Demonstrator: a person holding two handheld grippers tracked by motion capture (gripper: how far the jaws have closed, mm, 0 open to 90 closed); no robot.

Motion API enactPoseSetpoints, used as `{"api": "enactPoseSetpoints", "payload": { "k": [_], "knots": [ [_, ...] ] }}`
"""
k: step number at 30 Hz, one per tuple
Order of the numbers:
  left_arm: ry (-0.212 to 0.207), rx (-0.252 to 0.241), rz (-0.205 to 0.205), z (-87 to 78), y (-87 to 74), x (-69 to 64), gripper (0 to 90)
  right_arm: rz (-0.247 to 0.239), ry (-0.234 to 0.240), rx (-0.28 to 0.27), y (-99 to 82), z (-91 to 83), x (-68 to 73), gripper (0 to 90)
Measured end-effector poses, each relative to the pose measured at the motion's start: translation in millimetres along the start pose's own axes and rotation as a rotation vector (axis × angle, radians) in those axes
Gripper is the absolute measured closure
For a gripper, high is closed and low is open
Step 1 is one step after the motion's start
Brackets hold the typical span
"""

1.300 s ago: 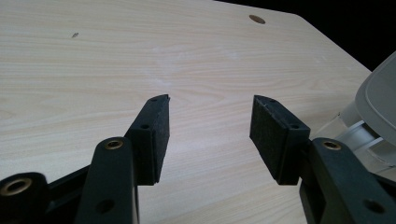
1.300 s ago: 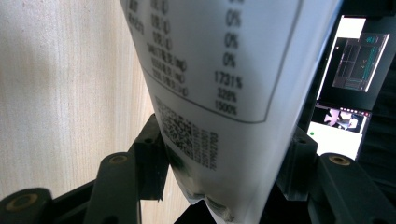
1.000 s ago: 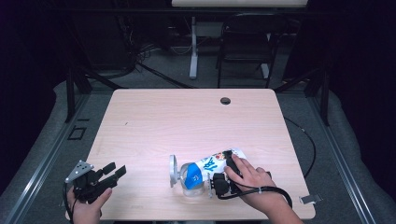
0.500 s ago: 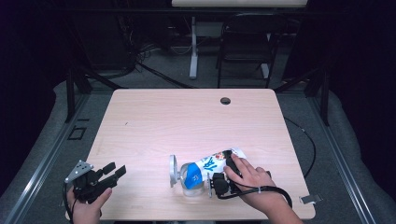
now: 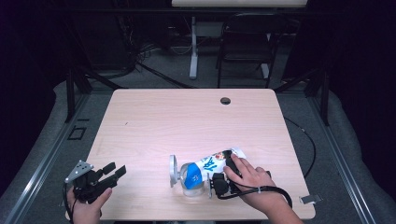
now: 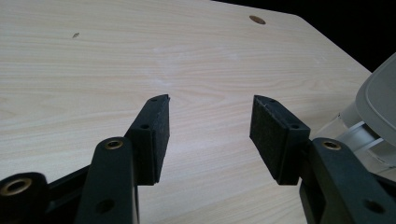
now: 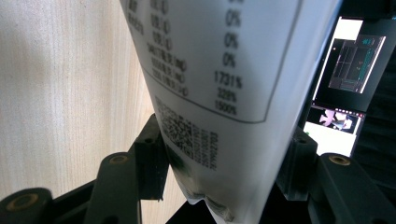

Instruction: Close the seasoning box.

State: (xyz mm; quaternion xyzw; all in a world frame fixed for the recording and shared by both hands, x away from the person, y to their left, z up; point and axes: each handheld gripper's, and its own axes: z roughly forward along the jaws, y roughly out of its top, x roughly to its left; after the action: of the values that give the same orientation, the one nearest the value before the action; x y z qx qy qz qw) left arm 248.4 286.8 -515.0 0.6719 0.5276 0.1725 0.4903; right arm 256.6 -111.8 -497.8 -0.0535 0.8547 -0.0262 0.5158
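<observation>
The right claw (image 7: 224,177) is clamped on a white packet (image 7: 224,70) lying near the table's (image 5: 163,121) front edge; its nutrition panel reads 0%, 1731%, 328%, 1500%. The left claw (image 6: 210,126) stands apart, holding nothing.

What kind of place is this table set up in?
Probably a lab or recording studio: a bare wooden table ringed by dark curtains, cables across the grey floor behind it, and lit computer screens off to one side.
</observation>
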Motion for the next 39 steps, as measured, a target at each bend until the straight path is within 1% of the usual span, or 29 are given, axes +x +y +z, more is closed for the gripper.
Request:
{"api": "enactPoseSetpoints", "payload": {
  "k": [6,7,9,14,35,36,39],
  "knots": [
    [0.000,0.000,0.000,-0.2,0.1,0.2,48.1,-0.006,-0.002,0.002,0.3,-0.2,-0.3,45.7],
    [0.000,0.000,-0.001,-0.2,0.1,0.3,48.1,-0.016,-0.003,0.011,0.7,-1.0,-1.0,45.6],
    [0.000,0.001,-0.002,-0.3,0.0,0.4,48.1,-0.018,-0.004,0.012,0.8,-1.1,-1.1,45.7],
    [0.000,0.000,-0.001,-0.4,0.1,0.4,48.1,-0.014,-0.003,0.001,0.6,-0.2,-0.6,45.7],
    [0.003,-0.001,-0.006,-0.2,-0.4,1.3,48.1,-0.033,-0.009,0.010,1.7,-1.1,-1.3,45.7],
    [0.003,-0.001,-0.006,-0.1,-0.4,1.3,48.1,-0.043,-0.011,0.020,2.2,-2.0,-2.1,45.7],
    [0.003,0.000,-0.005,0.0,-0.4,1.3,48.1,-0.046,-0.013,0.021,2.4,-2.1,-2.1,45.7]
  ]
}}
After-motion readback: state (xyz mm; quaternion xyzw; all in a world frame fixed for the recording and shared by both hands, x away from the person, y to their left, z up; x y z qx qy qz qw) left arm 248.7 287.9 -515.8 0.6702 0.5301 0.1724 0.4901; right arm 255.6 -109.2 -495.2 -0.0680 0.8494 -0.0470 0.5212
